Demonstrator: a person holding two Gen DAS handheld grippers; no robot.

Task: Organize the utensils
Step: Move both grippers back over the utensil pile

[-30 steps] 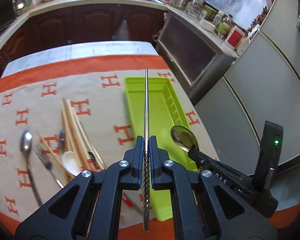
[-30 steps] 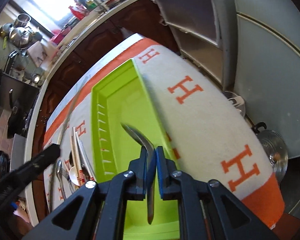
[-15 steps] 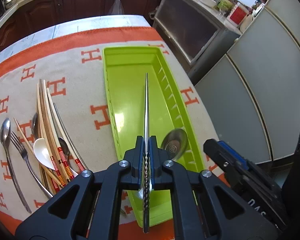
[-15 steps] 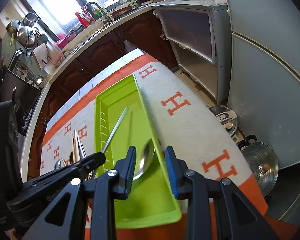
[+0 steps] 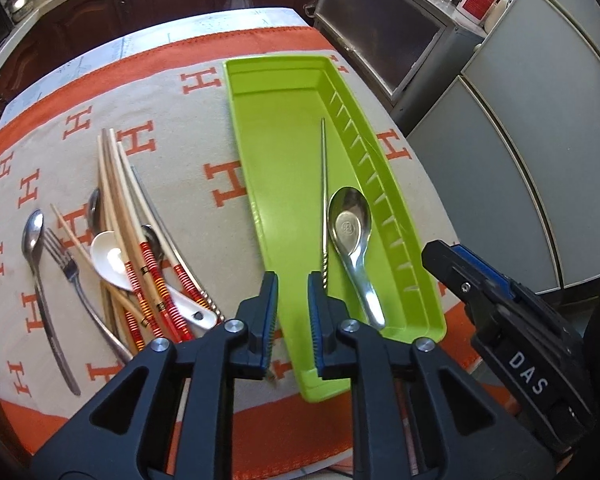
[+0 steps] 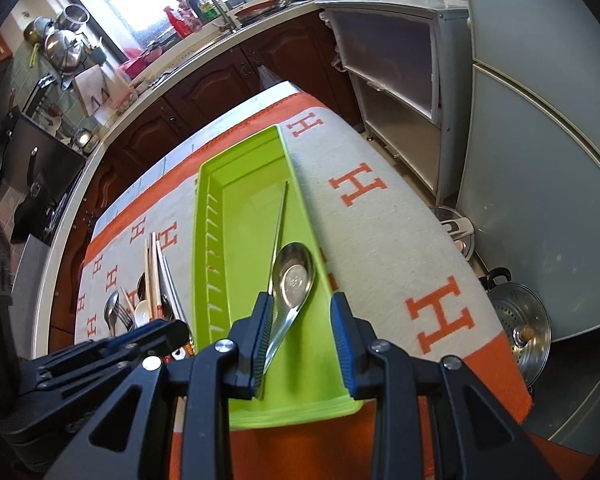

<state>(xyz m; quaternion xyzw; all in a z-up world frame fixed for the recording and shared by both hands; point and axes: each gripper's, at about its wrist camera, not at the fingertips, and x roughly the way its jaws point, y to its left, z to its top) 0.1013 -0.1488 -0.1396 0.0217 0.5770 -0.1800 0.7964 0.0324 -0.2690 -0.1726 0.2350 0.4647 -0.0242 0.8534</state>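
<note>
A lime green tray (image 5: 284, 152) lies lengthwise on the H-patterned cloth. A thin metal chopstick (image 5: 323, 200) rests in it, with a metal soup spoon (image 5: 350, 224) just to its right. My left gripper (image 5: 293, 284) hovers over the tray's near end. Its jaws are opening with nothing between them, and the chopstick's twisted end lies just past the right fingertip. In the right wrist view my right gripper (image 6: 302, 308) stands open above the spoon (image 6: 296, 276) in the tray (image 6: 240, 220), not pressing on it. The chopstick (image 6: 280, 220) lies beside the spoon.
A pile of loose utensils (image 5: 140, 248) lies on the cloth left of the tray: wooden chopsticks with red bands, a white ceramic spoon, a fork and metal spoons. The table's right edge drops to a steamer pot (image 6: 520, 332) on the floor beside grey cabinets.
The left gripper sank toward the tray and let go of the metal chopstick, which now lies inside. The right gripper released the spoon into the tray, opened and drew back.
</note>
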